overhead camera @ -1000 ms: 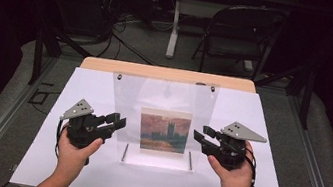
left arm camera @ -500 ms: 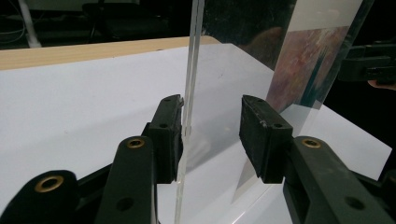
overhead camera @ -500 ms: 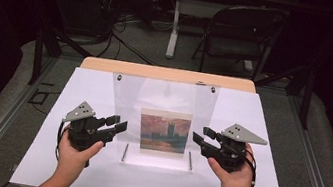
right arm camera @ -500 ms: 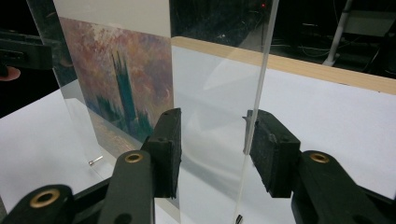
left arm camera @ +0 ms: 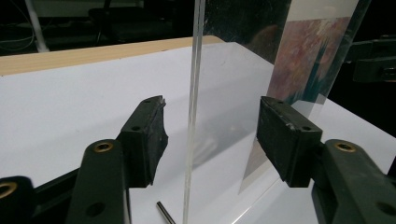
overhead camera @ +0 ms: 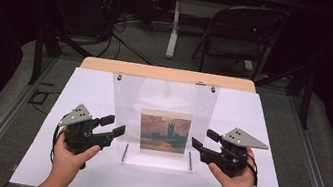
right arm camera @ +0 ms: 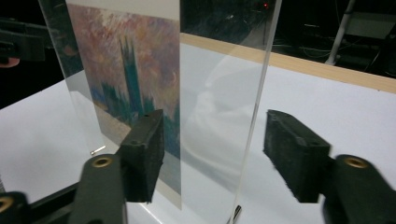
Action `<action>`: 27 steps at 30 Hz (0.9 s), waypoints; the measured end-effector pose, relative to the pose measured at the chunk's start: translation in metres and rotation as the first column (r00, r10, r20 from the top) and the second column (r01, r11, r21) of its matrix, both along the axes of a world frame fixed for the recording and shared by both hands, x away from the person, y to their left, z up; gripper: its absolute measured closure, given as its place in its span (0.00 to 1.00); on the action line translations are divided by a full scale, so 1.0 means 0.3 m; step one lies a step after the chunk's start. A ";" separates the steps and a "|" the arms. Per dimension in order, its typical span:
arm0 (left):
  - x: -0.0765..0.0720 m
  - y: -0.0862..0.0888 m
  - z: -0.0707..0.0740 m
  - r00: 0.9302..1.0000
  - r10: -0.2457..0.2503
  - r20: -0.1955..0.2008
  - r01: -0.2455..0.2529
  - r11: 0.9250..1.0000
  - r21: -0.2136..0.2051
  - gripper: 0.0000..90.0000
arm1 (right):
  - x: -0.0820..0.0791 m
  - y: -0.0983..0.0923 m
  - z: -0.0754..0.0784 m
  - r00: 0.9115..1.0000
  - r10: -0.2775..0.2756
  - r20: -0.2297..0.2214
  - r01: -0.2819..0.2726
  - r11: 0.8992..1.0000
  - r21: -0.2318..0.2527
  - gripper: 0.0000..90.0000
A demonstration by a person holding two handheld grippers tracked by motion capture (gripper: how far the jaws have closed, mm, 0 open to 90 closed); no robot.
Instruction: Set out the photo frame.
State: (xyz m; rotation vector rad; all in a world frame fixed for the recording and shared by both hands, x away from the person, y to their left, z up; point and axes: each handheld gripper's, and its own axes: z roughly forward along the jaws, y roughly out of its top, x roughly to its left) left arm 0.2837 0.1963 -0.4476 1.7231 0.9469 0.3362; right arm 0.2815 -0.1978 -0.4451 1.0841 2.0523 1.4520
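L gripper [overhead camera: 119,130] jaws spread, straddling frame's [overhead camera: 160,123] left edge, no contact. R gripper [overhead camera: 195,142] likewise spread about right edge. Frame: clear acrylic, upright mid-table, holds painted print [overhead camera: 164,131] of towers; no legible text. White table [overhead camera: 89,182], wood strip at rear. Dark room behind w/ chair [overhead camera: 236,39], cables.

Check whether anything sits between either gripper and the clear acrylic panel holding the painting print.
Nothing visible does. The left gripper and right gripper are open, each straddling a side edge of the acrylic panel, with only air between pads and sheet. Small metal pins lie by its base, below the pads.
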 end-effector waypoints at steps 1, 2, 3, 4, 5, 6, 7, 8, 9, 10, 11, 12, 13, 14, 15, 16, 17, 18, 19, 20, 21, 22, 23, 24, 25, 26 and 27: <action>-0.003 0.005 0.000 1.000 -0.004 -0.001 0.004 1.000 0.002 0.44 | -0.003 -0.002 -0.002 1.000 0.002 0.008 -0.002 1.000 -0.002 0.38; -0.007 0.009 0.000 1.000 -0.003 -0.005 0.003 1.000 0.000 0.43 | -0.008 -0.004 -0.002 1.000 0.003 0.009 -0.003 1.000 -0.005 0.36; -0.009 0.012 0.000 1.000 -0.003 -0.003 0.003 1.000 -0.001 0.43 | -0.012 -0.005 -0.002 1.000 0.005 0.009 -0.005 1.000 -0.008 0.35; -0.012 0.017 -0.001 1.000 -0.008 -0.003 0.008 1.000 0.001 0.42 | -0.015 -0.008 -0.003 1.000 0.006 0.014 -0.006 1.000 -0.013 0.34; -0.015 0.021 -0.001 1.000 -0.008 -0.006 0.008 1.000 0.001 0.41 | -0.019 -0.011 -0.004 1.000 0.008 0.012 -0.008 1.000 -0.017 0.33; -0.018 0.025 -0.002 1.000 -0.007 -0.007 0.007 1.000 0.003 0.41 | -0.021 -0.015 -0.004 1.000 0.008 0.013 -0.008 1.000 -0.016 0.32; -0.021 0.030 -0.003 1.000 -0.013 -0.008 0.013 1.000 0.005 0.39 | -0.024 -0.018 -0.005 1.000 0.006 0.012 -0.006 1.000 -0.009 0.30; -0.025 0.033 -0.004 1.000 -0.010 -0.011 0.010 1.000 0.005 0.39 | -0.026 -0.021 -0.006 1.000 0.008 0.004 -0.008 1.000 -0.010 0.30; -0.028 0.038 -0.006 1.000 -0.010 -0.011 0.010 1.000 0.005 0.38 | -0.029 -0.026 -0.006 1.000 0.007 0.002 -0.007 1.000 -0.013 0.30; -0.031 0.044 -0.008 1.000 -0.014 -0.013 0.014 1.000 0.007 0.38 | -0.032 -0.031 -0.007 1.000 0.004 0.006 -0.004 1.000 -0.012 0.30; -0.036 0.048 -0.010 1.000 -0.006 -0.011 0.006 1.000 0.007 0.37 | -0.035 -0.036 -0.008 1.000 0.004 0.008 -0.004 1.000 -0.018 0.29; -0.040 0.054 -0.012 1.000 -0.001 -0.004 0.002 1.000 0.010 0.36 | -0.037 -0.042 -0.011 1.000 0.002 0.010 -0.002 1.000 -0.022 0.29; -0.044 0.060 -0.015 1.000 0.003 -0.003 -0.003 1.000 0.008 0.36 | -0.040 -0.048 -0.013 1.000 -0.001 0.008 0.002 1.000 -0.022 0.29; -0.047 0.066 -0.019 1.000 0.003 0.001 -0.003 1.000 0.006 0.36 | -0.041 -0.055 -0.017 1.000 -0.006 0.010 0.006 1.000 -0.018 0.29; -0.051 0.073 -0.023 1.000 0.005 0.000 -0.005 1.000 0.007 0.36 | -0.043 -0.061 -0.020 1.000 -0.010 0.004 0.010 1.000 -0.010 0.29; -0.054 0.078 -0.029 1.000 0.010 0.000 -0.010 1.000 0.006 0.35 | -0.043 -0.069 -0.023 1.000 -0.014 0.002 0.014 1.000 -0.009 0.28; -0.056 0.084 -0.037 1.000 0.008 -0.003 -0.008 1.000 0.002 0.35 | -0.045 -0.076 -0.027 1.000 -0.021 0.002 0.021 1.000 -0.004 0.28; -0.060 0.091 -0.046 1.000 0.011 -0.008 -0.011 1.000 -0.003 0.35 | -0.046 -0.083 -0.030 1.000 -0.025 0.001 0.025 1.000 -0.006 0.28; -0.062 0.097 -0.057 1.000 0.020 -0.010 -0.020 1.000 -0.012 0.35 | -0.047 -0.089 -0.035 1.000 -0.030 0.003 0.030 1.000 0.000 0.28; -0.063 0.105 -0.068 1.000 0.026 -0.014 -0.027 0.999 -0.019 0.35 | -0.048 -0.097 -0.040 0.999 -0.037 0.007 0.037 0.999 0.000 0.28; -0.064 0.113 -0.081 0.999 0.036 -0.018 -0.036 0.999 -0.024 0.36 | -0.050 -0.105 -0.046 0.999 -0.046 0.004 0.046 0.999 0.000 0.28; -0.065 0.121 -0.092 0.999 0.046 -0.026 -0.047 0.999 -0.023 0.36 | -0.051 -0.114 -0.053 0.999 -0.053 0.002 0.053 0.999 -0.004 0.28; -0.065 0.130 -0.104 0.998 0.058 -0.032 -0.059 0.998 -0.026 0.36 | -0.052 -0.122 -0.061 0.998 -0.062 0.001 0.062 0.998 -0.005 0.28; -0.064 0.138 -0.114 0.997 0.067 -0.036 -0.068 0.997 -0.030 0.36 | -0.053 -0.130 -0.069 0.998 -0.070 -0.004 0.070 0.998 -0.008 0.29; -0.063 0.147 -0.124 0.996 0.076 -0.039 -0.077 0.997 -0.026 0.36 | -0.055 -0.137 -0.077 0.997 -0.080 -0.011 0.080 0.997 -0.006 0.29; -0.062 0.154 -0.133 0.995 0.089 -0.039 -0.090 0.996 -0.021 0.36 | -0.056 -0.145 -0.086 0.996 -0.088 -0.014 0.088 0.996 -0.003 0.29; -0.059 0.161 -0.142 0.994 0.101 -0.042 -0.102 0.995 -0.018 0.36 | -0.056 -0.152 -0.095 0.995 -0.095 -0.011 0.095 0.996 0.000 0.29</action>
